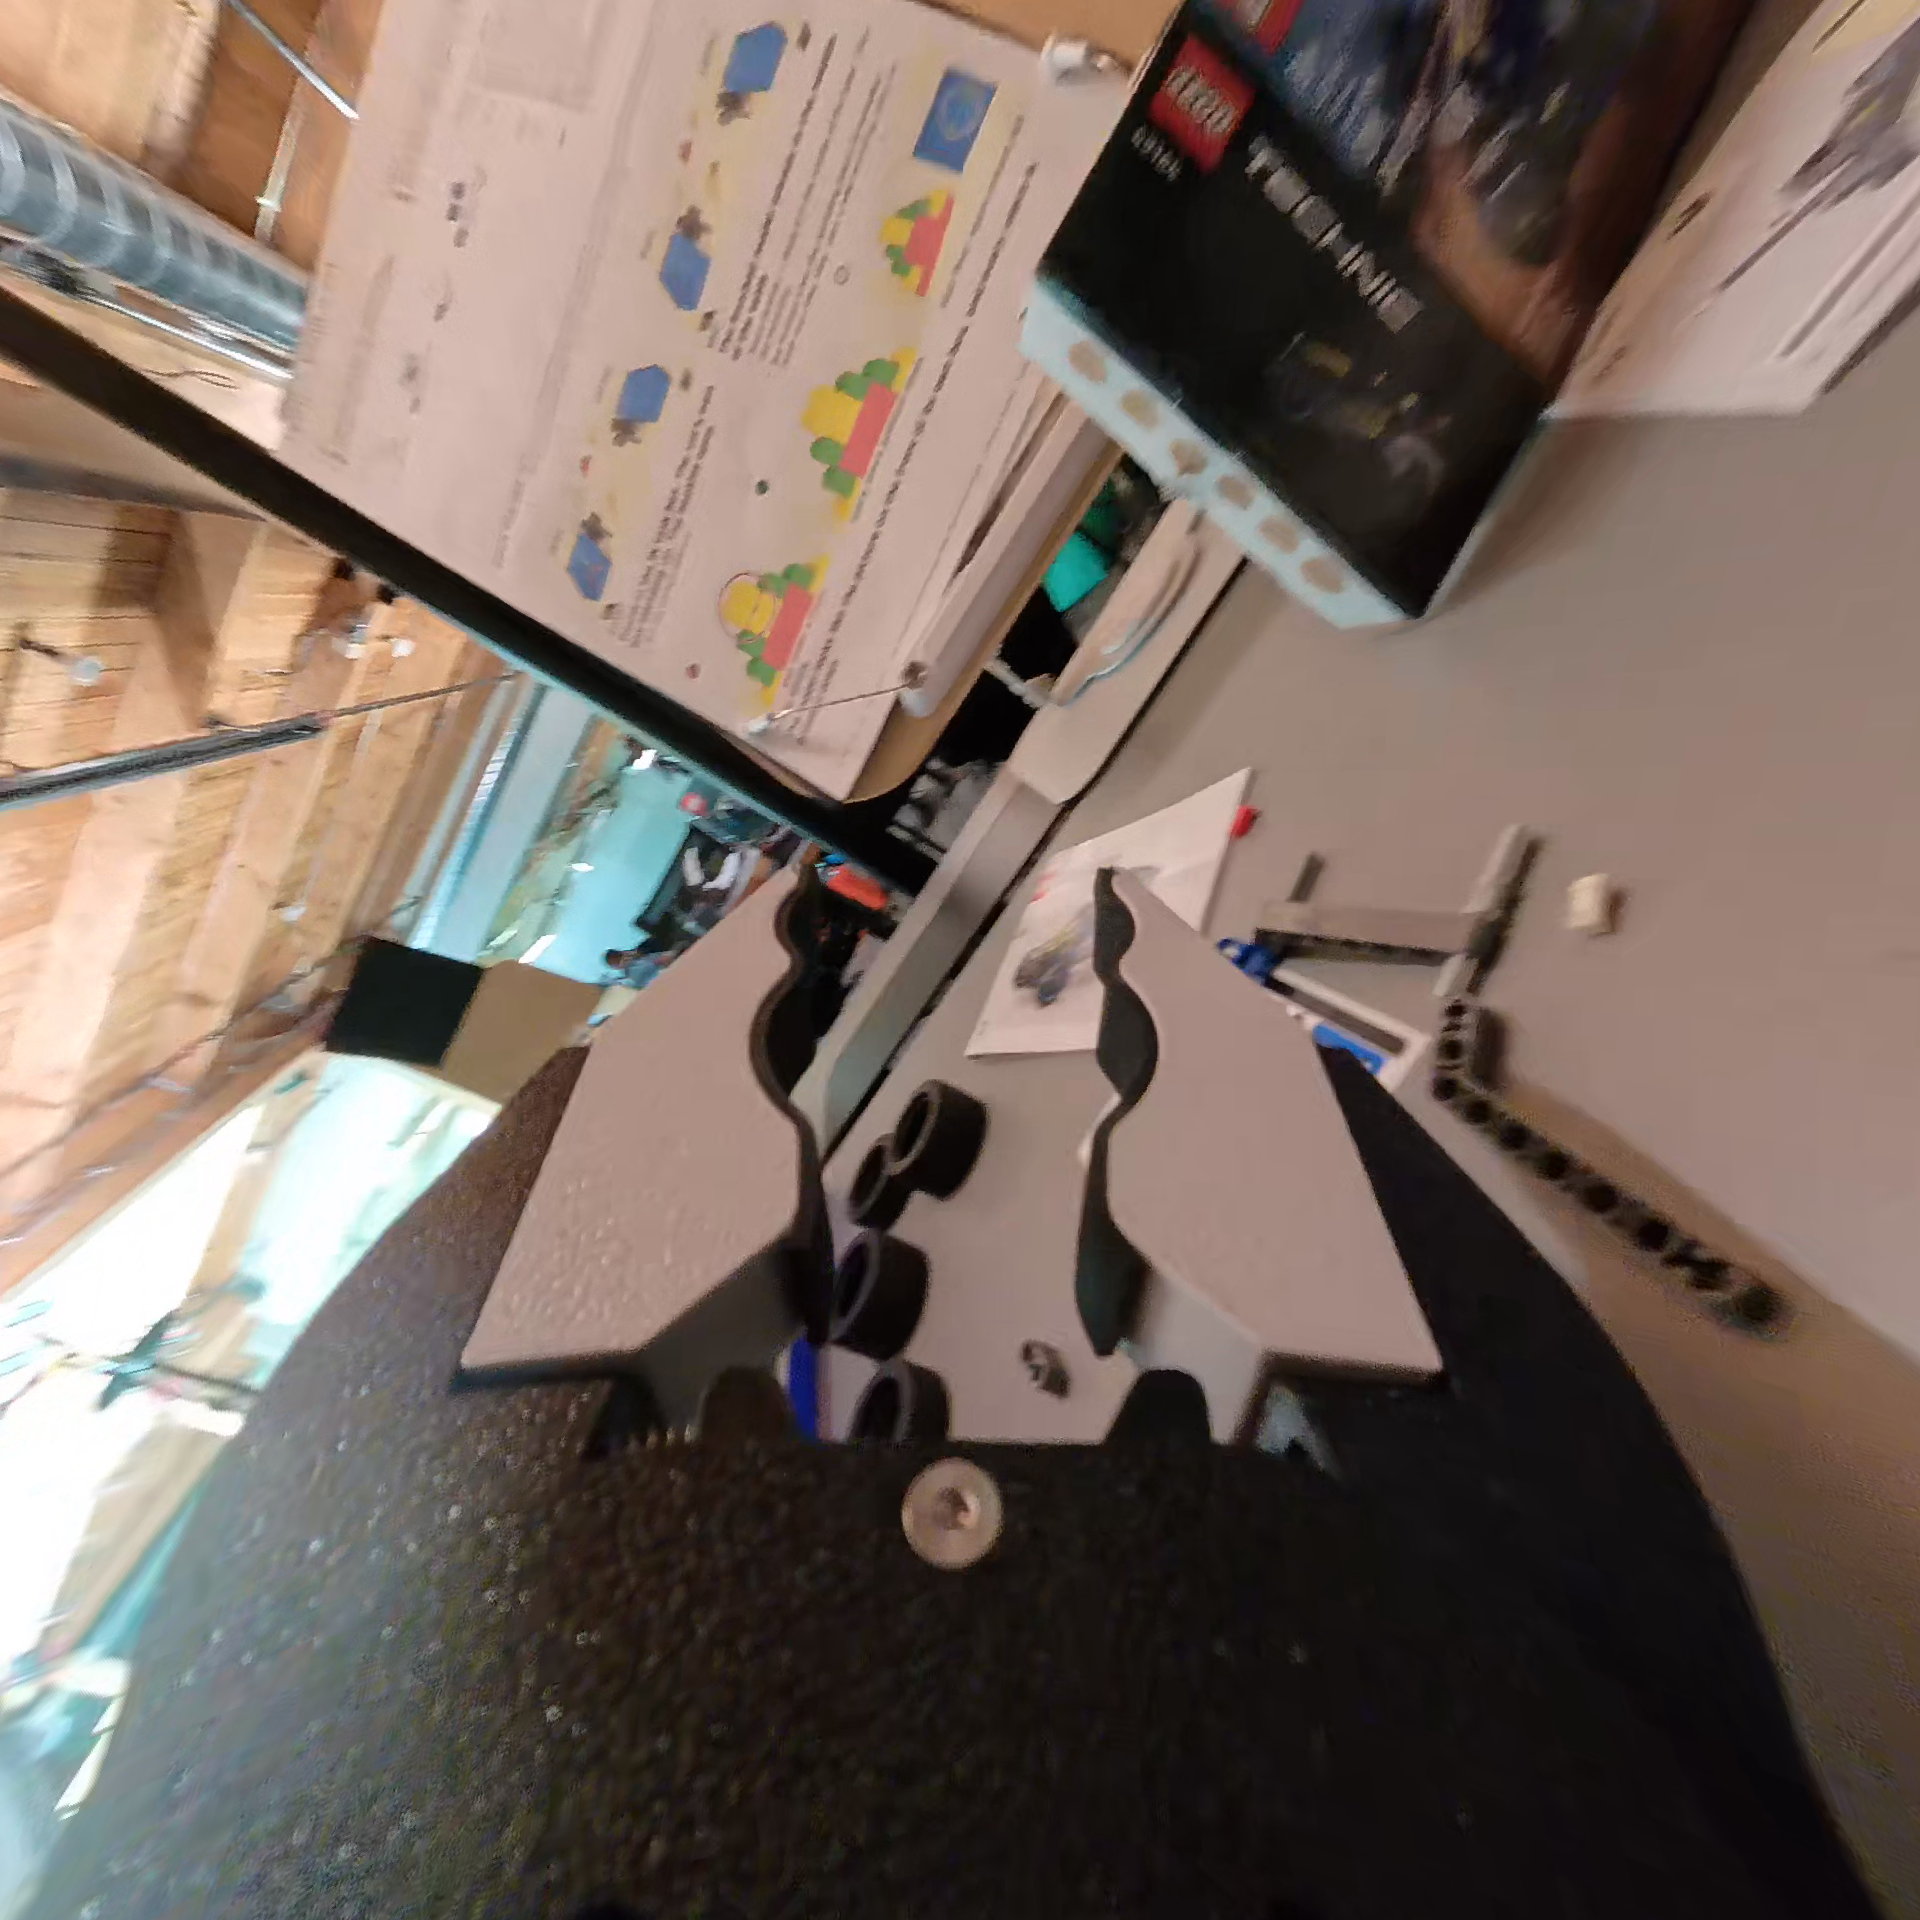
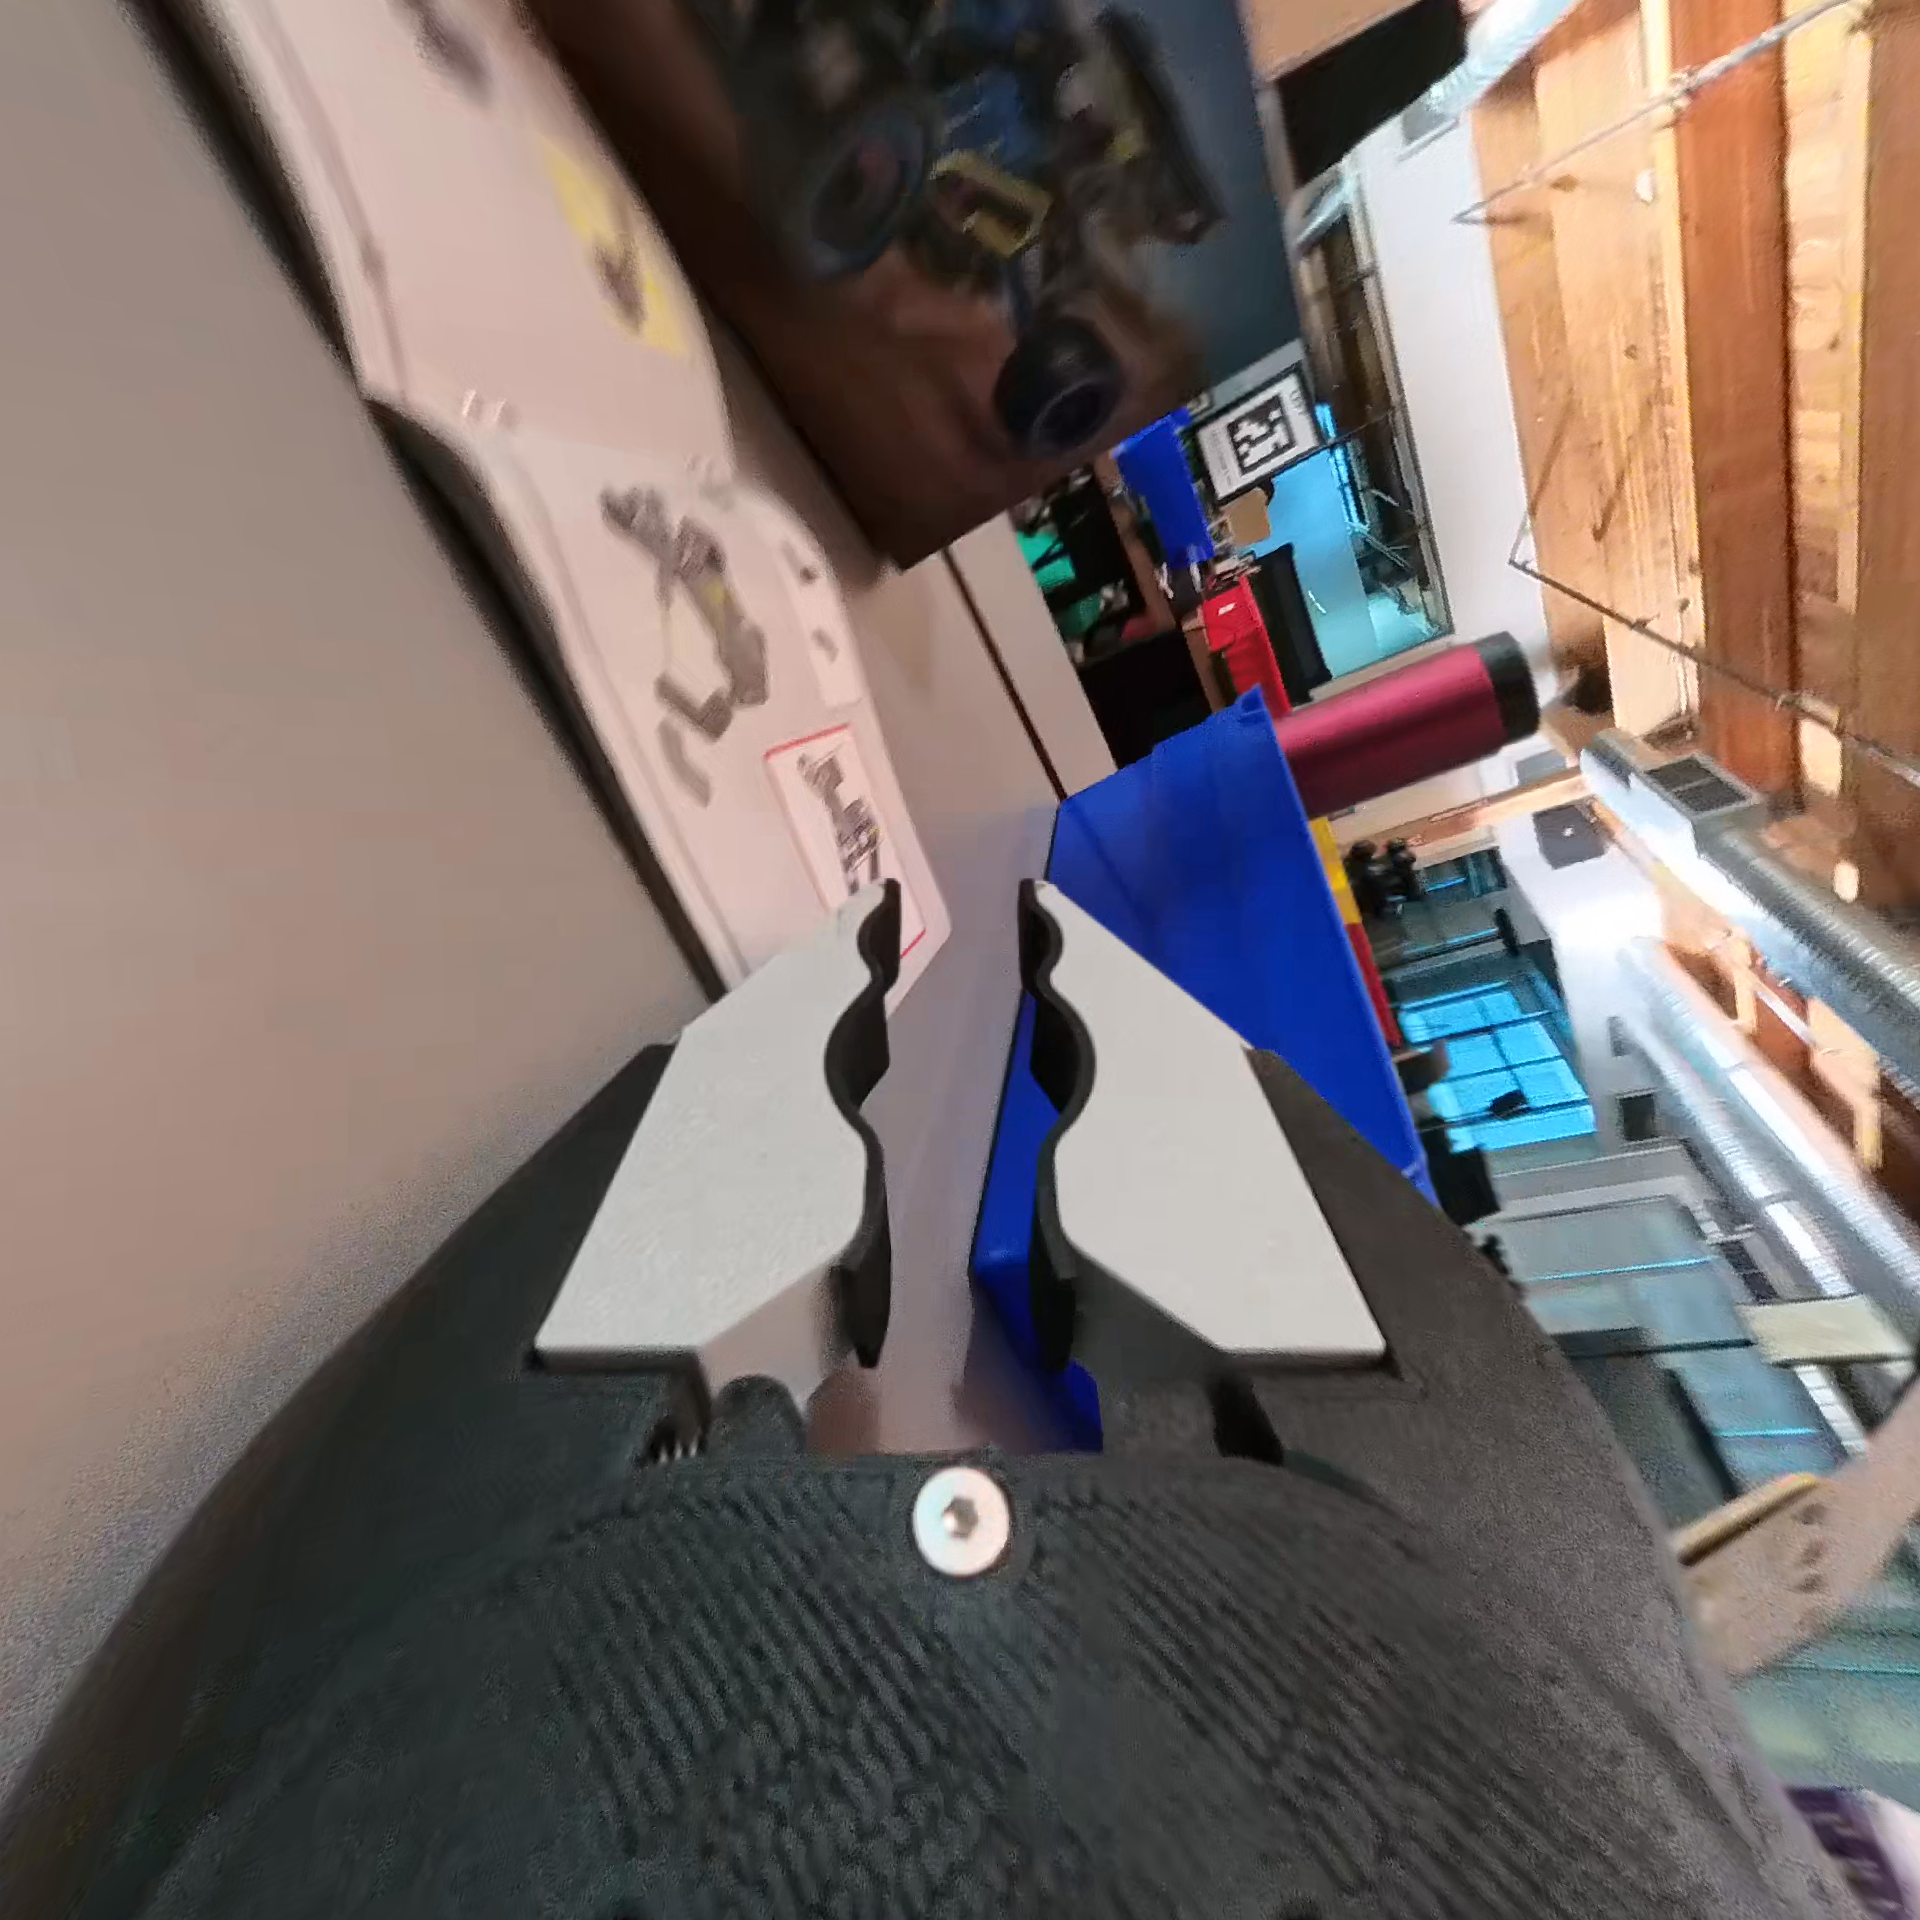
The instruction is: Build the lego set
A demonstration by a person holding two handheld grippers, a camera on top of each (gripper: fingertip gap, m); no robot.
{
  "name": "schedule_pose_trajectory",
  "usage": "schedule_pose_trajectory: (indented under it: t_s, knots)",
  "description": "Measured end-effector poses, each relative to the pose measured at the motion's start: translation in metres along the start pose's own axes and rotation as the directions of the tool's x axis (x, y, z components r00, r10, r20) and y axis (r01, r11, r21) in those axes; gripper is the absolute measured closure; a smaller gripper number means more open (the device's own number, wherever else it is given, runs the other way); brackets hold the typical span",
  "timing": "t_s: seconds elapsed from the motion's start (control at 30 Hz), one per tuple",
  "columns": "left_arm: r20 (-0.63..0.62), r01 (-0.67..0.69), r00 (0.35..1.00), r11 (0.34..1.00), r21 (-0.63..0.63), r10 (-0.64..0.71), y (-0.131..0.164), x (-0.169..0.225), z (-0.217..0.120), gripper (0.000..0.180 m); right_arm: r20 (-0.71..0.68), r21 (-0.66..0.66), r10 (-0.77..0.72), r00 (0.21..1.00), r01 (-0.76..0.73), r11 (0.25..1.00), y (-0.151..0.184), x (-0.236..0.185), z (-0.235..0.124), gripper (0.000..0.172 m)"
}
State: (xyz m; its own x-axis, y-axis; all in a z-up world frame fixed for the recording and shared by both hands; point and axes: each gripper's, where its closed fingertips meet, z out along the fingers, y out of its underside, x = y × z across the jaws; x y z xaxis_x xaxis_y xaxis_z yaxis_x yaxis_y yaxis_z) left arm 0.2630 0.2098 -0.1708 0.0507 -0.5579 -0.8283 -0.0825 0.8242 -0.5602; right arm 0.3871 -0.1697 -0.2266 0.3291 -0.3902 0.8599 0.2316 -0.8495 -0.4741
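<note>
In the left wrist view my left gripper (image 1: 951, 894) is open over the grey table (image 1: 1558, 675). Nothing is between its pads. Several small black tyres (image 1: 935, 1127) lie on the table under the gap near the finger bases, not touched by the pads. A black holed beam (image 1: 1558, 1174) and a grey beam assembly (image 1: 1382, 925) lie to its right. In the right wrist view my right gripper (image 2: 958, 894) stands slightly open with only bare table showing between the pads. A blue bin (image 2: 1205, 935) sits right beside its right finger (image 2: 1143, 1091).
A black building-set box (image 1: 1299, 260) and a printed sheet (image 1: 675, 312) stand at the back, and a small booklet (image 1: 1049, 977) lies ahead. An open instruction booklet (image 2: 707, 623) lies left of the right gripper. A maroon bottle (image 2: 1403, 717) stands beyond the bin.
</note>
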Motion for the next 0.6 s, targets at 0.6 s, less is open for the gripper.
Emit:
schedule_pose_trajectory:
  t_s: [0.6]
  knots:
    - [-0.835,0.352,0.458,0.925,-0.146,-0.306,-0.097,0.147,-0.149,0.156,0.744,0.001,0.227,0.628,-0.342,0.94,-0.109,-0.113,-0.197,0.146]
